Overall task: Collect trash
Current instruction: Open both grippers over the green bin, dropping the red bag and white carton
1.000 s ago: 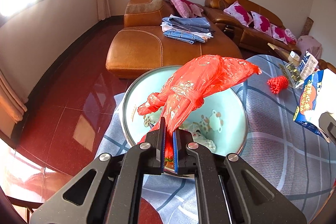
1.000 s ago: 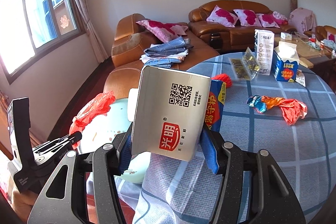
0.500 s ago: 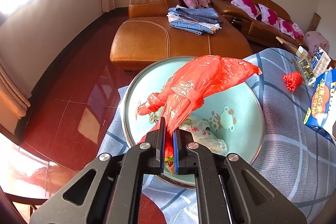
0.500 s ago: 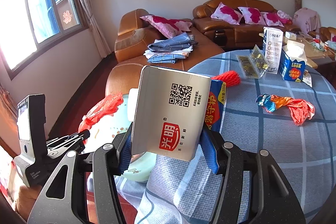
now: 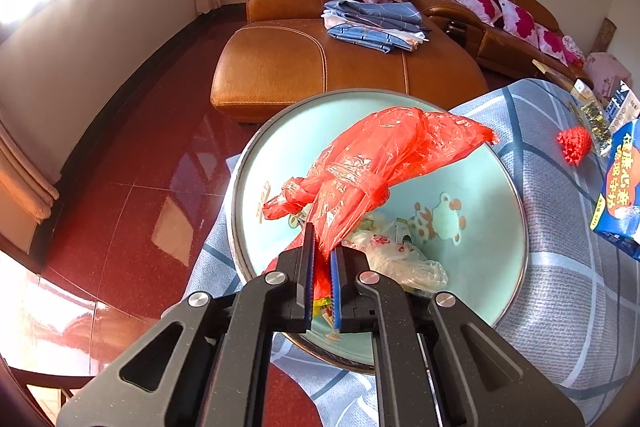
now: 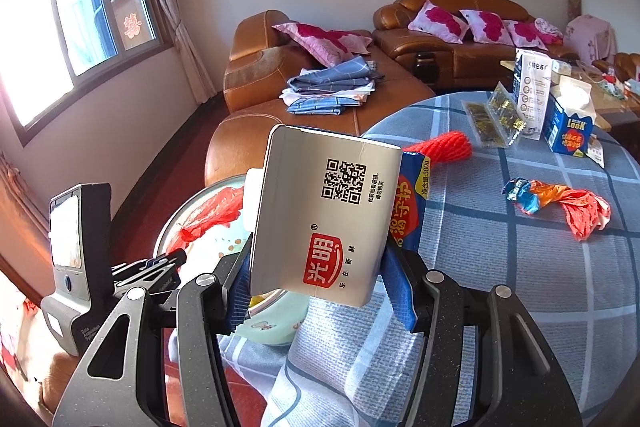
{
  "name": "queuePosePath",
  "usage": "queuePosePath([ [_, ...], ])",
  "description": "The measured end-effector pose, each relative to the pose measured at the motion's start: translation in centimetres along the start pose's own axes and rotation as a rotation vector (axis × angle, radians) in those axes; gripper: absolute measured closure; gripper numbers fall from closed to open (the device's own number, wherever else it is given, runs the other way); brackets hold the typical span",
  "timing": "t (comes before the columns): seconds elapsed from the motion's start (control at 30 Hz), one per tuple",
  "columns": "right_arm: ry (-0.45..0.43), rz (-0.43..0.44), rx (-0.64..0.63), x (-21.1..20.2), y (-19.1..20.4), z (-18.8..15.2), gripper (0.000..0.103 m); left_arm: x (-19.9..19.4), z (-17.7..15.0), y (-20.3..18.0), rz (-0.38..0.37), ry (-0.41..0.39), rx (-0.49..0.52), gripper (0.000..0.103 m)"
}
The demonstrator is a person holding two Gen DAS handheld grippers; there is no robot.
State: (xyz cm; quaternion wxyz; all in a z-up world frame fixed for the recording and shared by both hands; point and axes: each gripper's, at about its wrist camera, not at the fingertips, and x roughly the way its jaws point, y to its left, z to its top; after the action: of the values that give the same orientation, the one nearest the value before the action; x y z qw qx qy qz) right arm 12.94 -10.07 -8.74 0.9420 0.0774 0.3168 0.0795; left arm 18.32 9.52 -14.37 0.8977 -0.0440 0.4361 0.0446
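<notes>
My left gripper (image 5: 321, 255) is shut on a crumpled red plastic bag (image 5: 372, 163), which hangs over a pale green basin (image 5: 472, 291) at the table's near-left edge. Clear wrappers (image 5: 400, 259) lie inside the basin. In the right wrist view my right gripper (image 6: 316, 291) is shut on a silver milk carton (image 6: 324, 215) with a QR code and a red logo, held upright beside the basin (image 6: 208, 227). The left gripper (image 6: 160, 263) and its red bag (image 6: 208, 215) show at the lower left there.
A blue-checked tablecloth (image 6: 500, 267) covers the round table. On it lie a red net (image 6: 440, 147), a blue snack bag (image 5: 620, 195), a twisted orange and blue wrapper (image 6: 560, 203), gold packets (image 6: 496, 115) and two cartons (image 6: 568, 119). A brown leather sofa (image 5: 320, 67) stands beyond.
The left gripper has sunk with the red bag toward the basin, which now looks larger and closer. The right gripper keeps the carton almost still.
</notes>
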Motion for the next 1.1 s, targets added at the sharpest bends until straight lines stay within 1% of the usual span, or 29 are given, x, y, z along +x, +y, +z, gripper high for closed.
queuePosePath([
  [0.13,0.017,0.012,-0.007,1.2,0.7,0.4,0.047,0.1,0.0,0.2,0.006,0.003,-0.004,0.097],
  [0.17,0.026,0.021,-0.001,1.6,0.8,0.5,0.047,0.2,0.1,0.2,0.007,0.004,-0.004,0.094],
  [0.2,0.030,0.023,0.001,1.9,0.9,0.6,0.047,0.2,0.1,0.2,0.014,0.003,-0.004,0.094],
  [0.23,0.033,0.025,0.001,2.0,1.0,0.6,0.047,0.2,0.0,0.2,0.020,0.001,-0.006,0.092],
  [0.27,0.033,0.027,0.000,2.1,1.1,0.6,0.047,0.2,0.0,0.2,0.026,-0.001,-0.006,0.085],
  [0.3,0.033,0.027,-0.002,2.1,1.2,0.5,0.047,0.2,0.0,0.1,0.025,-0.003,-0.004,0.083],
  [0.5,0.050,0.029,-0.004,2.9,1.4,0.4,0.047,0.2,-0.1,0.4,0.014,0.002,-0.019,0.082],
  [0.67,0.070,0.050,-0.012,4.2,2.2,0.7,0.047,-1.1,0.4,1.2,0.060,-0.048,-0.029,0.068],
  [0.87,0.112,0.065,-0.025,7.1,3.1,0.9,0.046,-1.9,0.9,2.8,0.103,-0.083,-0.054,0.065],
  [1.0,0.117,0.077,-0.038,9.0,3.6,1.1,0.045,-2.1,1.2,3.7,0.114,-0.084,-0.078,0.065],
  [1.03,0.109,0.075,-0.041,9.1,3.6,1.2,0.043,-2.2,1.2,3.8,0.116,-0.086,-0.079,0.064],
  [1.07,0.096,0.078,-0.043,9.1,3.7,1.3,0.038,-2.2,1.3,3.9,0.118,-0.087,-0.081,0.064],
  [1.1,0.085,0.078,-0.045,9.0,3.7,1.3,0.036,-2.2,1.3,3.9,0.117,-0.086,-0.083,0.064],
])
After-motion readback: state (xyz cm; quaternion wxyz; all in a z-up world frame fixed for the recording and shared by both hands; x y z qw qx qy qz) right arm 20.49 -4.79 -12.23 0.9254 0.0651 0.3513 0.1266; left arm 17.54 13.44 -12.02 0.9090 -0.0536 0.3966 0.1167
